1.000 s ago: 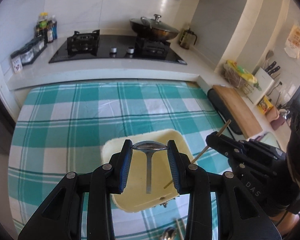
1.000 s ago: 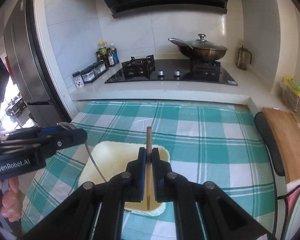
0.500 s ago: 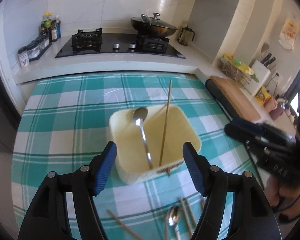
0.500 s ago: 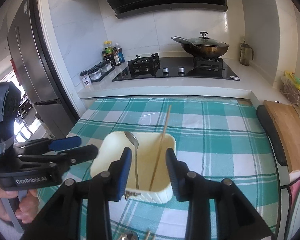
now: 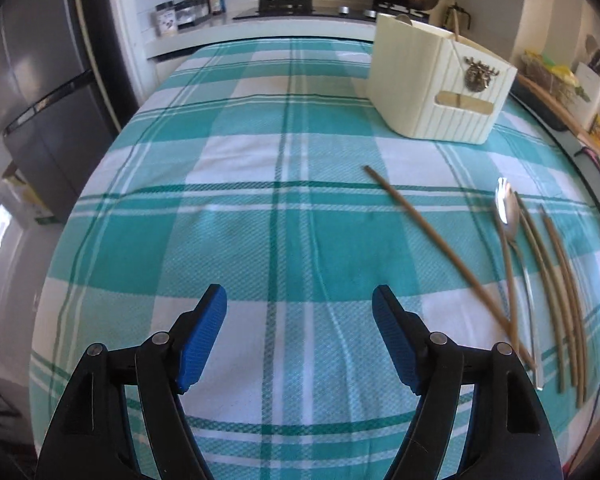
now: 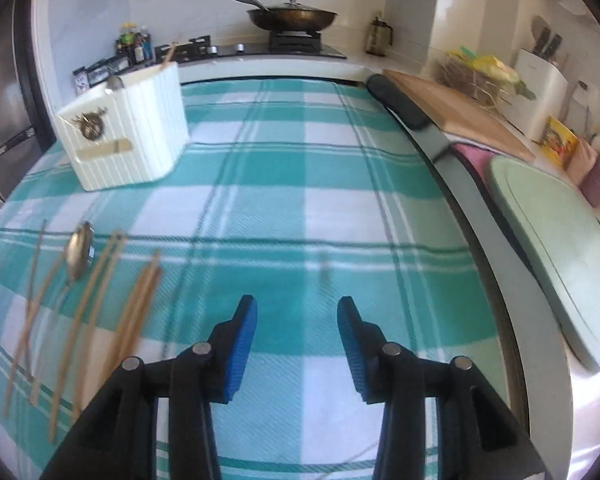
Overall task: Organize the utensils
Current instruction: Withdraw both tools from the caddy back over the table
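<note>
A cream utensil holder (image 5: 440, 80) (image 6: 128, 128) stands on the green checked cloth (image 5: 260, 200). A spoon bowl (image 6: 114, 82) and a chopstick end (image 6: 170, 54) stick out of its top. Several chopsticks (image 5: 440, 248) (image 6: 136, 312) and a metal spoon (image 5: 508, 208) (image 6: 80, 252) lie loose on the cloth. They are to the right of my left gripper (image 5: 299, 294) and to the left of my right gripper (image 6: 298, 304). Both grippers hang low over bare cloth. Their jaws are opening and nothing is between them.
A stove with a lidded wok (image 6: 292, 18) and condiment jars (image 5: 188, 4) line the back counter. A wooden cutting board (image 6: 460, 116), a pale green tray (image 6: 552, 248) and a knife block (image 6: 540, 80) sit to the right. A grey fridge (image 5: 32, 92) stands at the left.
Both grippers let go over the holder, leaving the spoon and a chopstick in it. They then opened and dropped back, low over the near cloth.
</note>
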Demonstrator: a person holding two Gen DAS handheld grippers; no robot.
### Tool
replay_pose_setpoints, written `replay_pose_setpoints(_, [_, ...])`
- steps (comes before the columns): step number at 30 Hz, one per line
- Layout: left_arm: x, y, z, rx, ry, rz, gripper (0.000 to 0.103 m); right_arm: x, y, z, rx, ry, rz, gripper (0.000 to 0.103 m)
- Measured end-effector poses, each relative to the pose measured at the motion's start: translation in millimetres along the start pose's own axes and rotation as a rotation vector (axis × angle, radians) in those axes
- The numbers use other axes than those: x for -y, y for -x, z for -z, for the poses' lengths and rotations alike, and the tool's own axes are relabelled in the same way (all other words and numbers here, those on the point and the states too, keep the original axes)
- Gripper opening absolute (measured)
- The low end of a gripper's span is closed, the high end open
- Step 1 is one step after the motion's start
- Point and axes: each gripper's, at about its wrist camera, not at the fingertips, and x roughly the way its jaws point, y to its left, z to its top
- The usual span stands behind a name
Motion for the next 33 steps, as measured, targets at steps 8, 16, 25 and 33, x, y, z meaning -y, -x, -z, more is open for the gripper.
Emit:
replay_pose_setpoints(8, [-4.4,-1.8,3.8,-0.02,0.055,0.009,0.077,3.0,12.4,15.3,-0.153,0.011,-0.008,0.042])
replay_pose_setpoints(16, [-3.3,2.0,0.7,0.01,0.102,0.038,0.085,3.4,76.2,2.9,-0.039,0.191,0.23,0.054])
replay_pose_setpoints(25, [12.4,8.4,7.5,0.005,0.088,0.06,0.085,-19.4,-31.6,5.3,-0.052,0.039,-0.012,0.054])
replay_pose_setpoints(33, [14.0,13.6,2.1,0.004,0.073,0.077,0.085,-20.6,-64.6,-14.5,-0.02,-0.059,-0.011,0.07])
